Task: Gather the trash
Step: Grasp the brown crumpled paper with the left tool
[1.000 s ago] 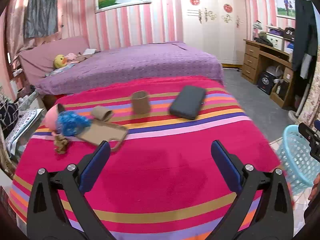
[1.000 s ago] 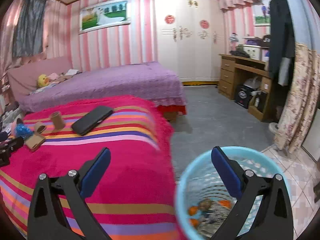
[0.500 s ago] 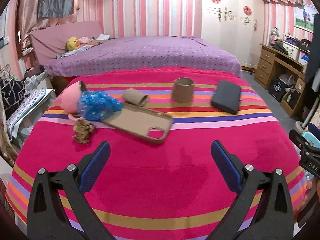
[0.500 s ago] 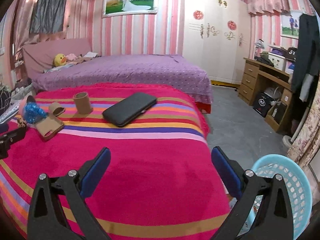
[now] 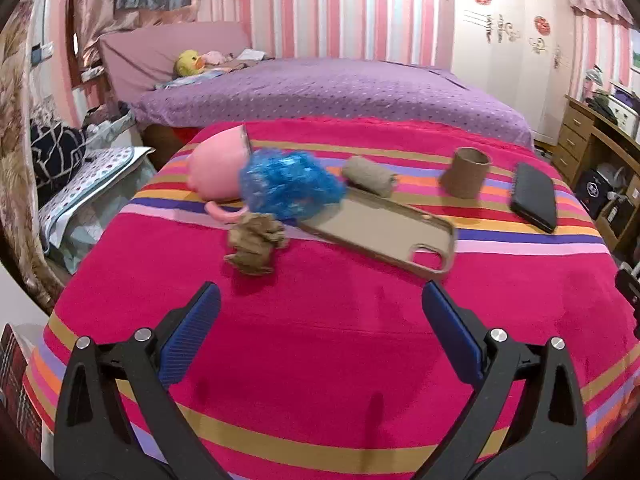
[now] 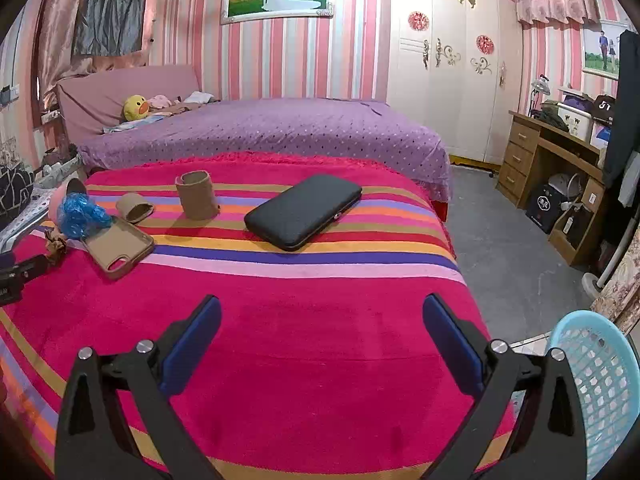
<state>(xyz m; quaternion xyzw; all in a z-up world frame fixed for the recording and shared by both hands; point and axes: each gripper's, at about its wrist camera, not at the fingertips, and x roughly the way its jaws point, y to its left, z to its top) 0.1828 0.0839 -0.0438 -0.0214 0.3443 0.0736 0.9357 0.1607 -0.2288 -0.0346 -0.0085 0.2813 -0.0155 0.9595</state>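
Wad of brown paper lies just ahead of my left gripper, whose jaws gape, empty.

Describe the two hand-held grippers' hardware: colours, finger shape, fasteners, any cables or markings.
Both look identical. The left hand-held gripper and right hand-held gripper each have two black, triangulated plastic arms with cut-out windows, tipped by flat blue ribbed pads. Silver round bolt heads sit at the pad mounts. No cables, labels or sleeves are visible.
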